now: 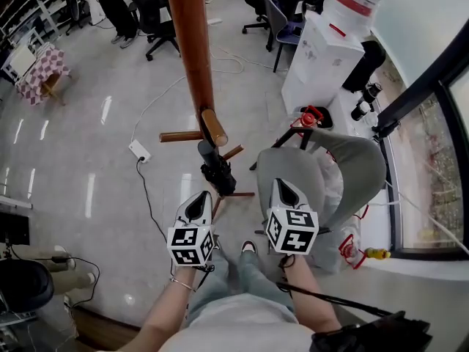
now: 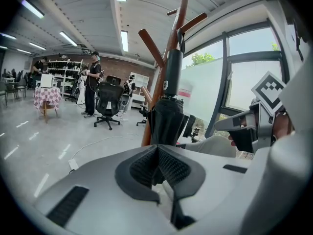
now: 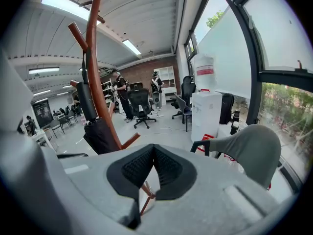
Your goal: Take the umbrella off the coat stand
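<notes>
A folded black umbrella [image 1: 217, 170] hangs from a short peg [image 1: 214, 127] of the brown wooden coat stand [image 1: 192, 50]. My left gripper [image 1: 201, 199] is shut and empty, just short of the umbrella's lower end and slightly left of it. Further right, my right gripper [image 1: 284, 188] is also shut and empty, over a grey chair. In the left gripper view the umbrella [image 2: 168, 112] hangs straight ahead beyond the shut pads [image 2: 146, 166], against the stand [image 2: 178, 28]. In the right gripper view the umbrella [image 3: 95, 126] and stand [image 3: 95, 58] lie to the left of the shut gripper [image 3: 154, 166].
A grey chair [image 1: 344, 163] stands right of the stand, with a white water dispenser [image 1: 322, 50] and glass wall behind it. A power strip [image 1: 139, 150] and cable lie on the floor at left. Office chairs [image 1: 157, 20] and people stand far back.
</notes>
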A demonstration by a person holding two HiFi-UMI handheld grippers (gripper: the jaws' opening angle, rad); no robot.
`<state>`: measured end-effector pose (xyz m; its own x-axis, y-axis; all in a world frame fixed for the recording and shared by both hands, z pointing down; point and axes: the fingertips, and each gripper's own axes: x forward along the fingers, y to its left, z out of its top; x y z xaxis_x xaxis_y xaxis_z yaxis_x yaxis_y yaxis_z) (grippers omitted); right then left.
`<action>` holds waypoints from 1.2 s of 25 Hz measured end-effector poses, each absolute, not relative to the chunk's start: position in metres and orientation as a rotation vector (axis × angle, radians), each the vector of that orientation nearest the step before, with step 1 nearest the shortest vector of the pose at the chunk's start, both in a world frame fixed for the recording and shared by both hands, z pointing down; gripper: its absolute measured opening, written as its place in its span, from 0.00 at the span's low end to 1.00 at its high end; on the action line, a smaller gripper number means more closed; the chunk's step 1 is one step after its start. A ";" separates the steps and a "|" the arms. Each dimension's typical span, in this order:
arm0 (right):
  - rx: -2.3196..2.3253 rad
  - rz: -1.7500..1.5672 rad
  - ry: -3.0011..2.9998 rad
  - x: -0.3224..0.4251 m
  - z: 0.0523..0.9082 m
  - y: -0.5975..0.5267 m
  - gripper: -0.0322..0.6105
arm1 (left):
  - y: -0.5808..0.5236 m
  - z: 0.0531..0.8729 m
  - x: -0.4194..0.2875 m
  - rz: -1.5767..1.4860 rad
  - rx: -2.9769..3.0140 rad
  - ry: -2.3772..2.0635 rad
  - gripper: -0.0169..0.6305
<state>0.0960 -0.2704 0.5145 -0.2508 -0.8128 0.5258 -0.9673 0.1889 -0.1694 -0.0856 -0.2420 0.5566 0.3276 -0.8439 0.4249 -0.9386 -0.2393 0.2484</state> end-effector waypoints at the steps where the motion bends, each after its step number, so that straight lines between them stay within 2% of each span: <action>1: 1.685 0.684 -2.152 0.098 0.515 -0.271 0.06 | -0.243 0.557 -0.085 0.281 2.142 -1.569 0.03; 11: 1.671 0.691 -2.173 0.100 0.512 -0.279 0.06 | -0.249 0.556 -0.076 0.302 2.143 -1.553 0.04; 12: 1.668 0.692 -2.176 0.100 0.512 -0.280 0.06 | -0.250 0.556 -0.075 0.304 2.144 -1.548 0.07; 13: 1.666 0.692 -2.178 0.099 0.512 -0.281 0.06 | -0.251 0.556 -0.074 0.307 2.147 -1.541 0.18; 17: 1.658 0.694 -2.188 0.097 0.514 -0.283 0.06 | -0.253 0.559 -0.069 0.328 2.158 -1.519 0.22; 24: 1.651 0.711 -2.190 0.103 0.513 -0.289 0.06 | -0.263 0.562 -0.057 0.344 2.142 -1.511 0.41; 30: 1.652 0.721 -2.178 0.111 0.517 -0.287 0.06 | -0.269 0.568 -0.048 0.341 2.117 -1.526 0.46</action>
